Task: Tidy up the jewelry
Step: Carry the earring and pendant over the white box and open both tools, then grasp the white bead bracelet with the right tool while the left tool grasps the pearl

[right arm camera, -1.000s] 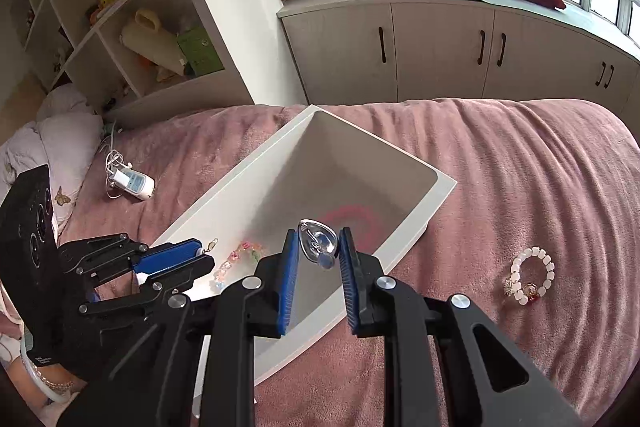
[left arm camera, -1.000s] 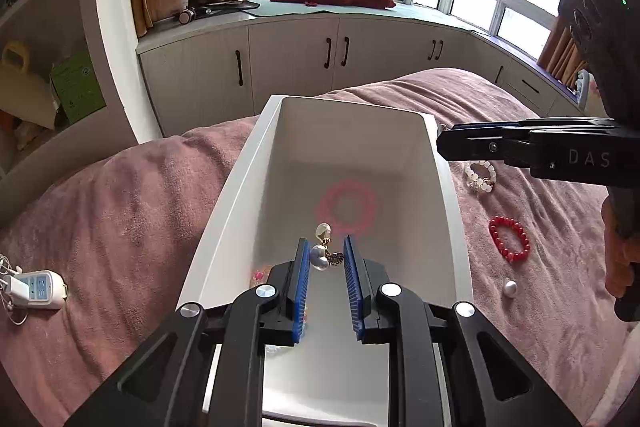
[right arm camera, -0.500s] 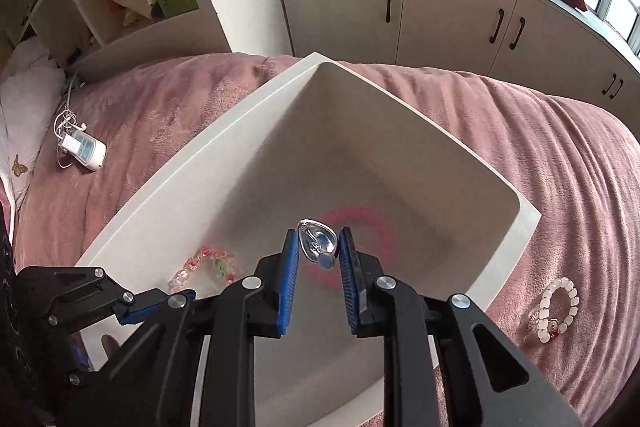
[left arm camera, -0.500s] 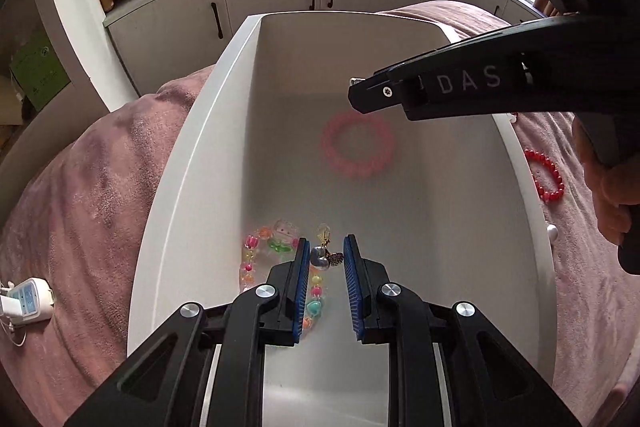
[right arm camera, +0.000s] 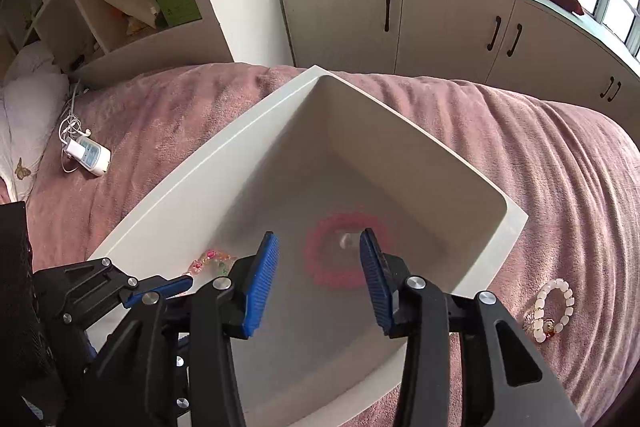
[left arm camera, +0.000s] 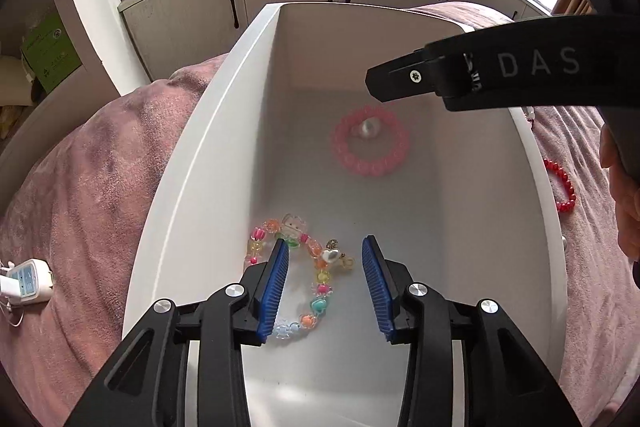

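White bin (left arm camera: 192,163) on pink blanket (right arm camera: 560,163); both tongs wide apart above it, left gripper (left arm camera: 325,287) and right gripper (right arm camera: 318,281), holding nothing. Pink bracelet (left arm camera: 370,142) on bin floor ringing a pearl (left arm camera: 369,127); multicolour bracelet (left arm camera: 316,291) with pearl charm (left arm camera: 332,255) under left tongs. White bracelet (right arm camera: 554,309), red bracelet (left arm camera: 562,185) outside on blanket

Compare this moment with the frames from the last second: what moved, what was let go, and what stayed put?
Both grippers opened. The left gripper dropped its pearl charm onto the multicolored bracelet; the right gripper released its pearl earring, now inside the pink bracelet. Both had moved in over the white tray. Unchanged: the pink bracelet in the tray, and the white bracelet and red bracelet on the blanket.
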{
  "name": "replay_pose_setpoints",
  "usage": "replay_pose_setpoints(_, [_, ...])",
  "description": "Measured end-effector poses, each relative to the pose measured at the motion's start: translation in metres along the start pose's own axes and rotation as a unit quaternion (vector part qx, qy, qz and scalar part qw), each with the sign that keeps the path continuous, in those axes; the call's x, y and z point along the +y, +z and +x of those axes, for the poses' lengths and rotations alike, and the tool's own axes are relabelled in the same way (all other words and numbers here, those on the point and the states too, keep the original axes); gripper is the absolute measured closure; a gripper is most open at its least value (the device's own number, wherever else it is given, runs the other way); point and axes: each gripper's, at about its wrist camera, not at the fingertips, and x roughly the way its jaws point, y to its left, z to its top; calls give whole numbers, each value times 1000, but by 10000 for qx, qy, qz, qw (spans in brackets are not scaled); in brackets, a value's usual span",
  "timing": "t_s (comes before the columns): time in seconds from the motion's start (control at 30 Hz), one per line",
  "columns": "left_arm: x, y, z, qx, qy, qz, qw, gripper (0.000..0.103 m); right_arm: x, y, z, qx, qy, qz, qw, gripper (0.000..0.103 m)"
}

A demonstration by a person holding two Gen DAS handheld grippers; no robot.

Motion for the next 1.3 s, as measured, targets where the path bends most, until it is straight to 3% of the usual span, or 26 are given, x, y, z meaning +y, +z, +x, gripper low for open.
replay_pose_setpoints(0.2, [-7,8,-25,-447,173,-21,9989,52,-27,1,-44,-547,113,247,9981,41])
replay_pose_setpoints(0.3, [-14,16,-44,-797,301,-54,9964,47,-47,-3,-68,-781,90,406,9961,38])
replay_pose_setpoints(0.33, [-17,18,-50,-926,359,-77,9950,40,-56,-6,-75,-843,63,463,9953,38])
replay_pose_setpoints(0.37, [-21,21,-56,-1062,435,-102,9933,33,-64,-8,-82,-900,29,524,9946,36])
replay_pose_setpoints(0.63, [-64,51,-102,-2057,668,-224,9761,12,-133,-36,-125,-1156,-288,1014,9877,25])
replay_pose_setpoints(0.73, [-87,58,-118,-2376,653,-218,9689,9,-157,-48,-134,-1176,-396,1149,9856,24])
replay_pose_setpoints(0.8, [-103,63,-125,-2485,606,-169,9666,8,-173,-57,-137,-1185,-436,1282,9837,14])
replay_pose_setpoints(1.03, [-152,54,-129,-2613,569,176,9634,4,-213,-82,-132,-1087,-752,1403,9812,13])
replay_pose_setpoints(1.3, [-183,-1,-111,-2700,-291,615,9604,4,-227,-100,-98,-810,-1464,818,9825,13])
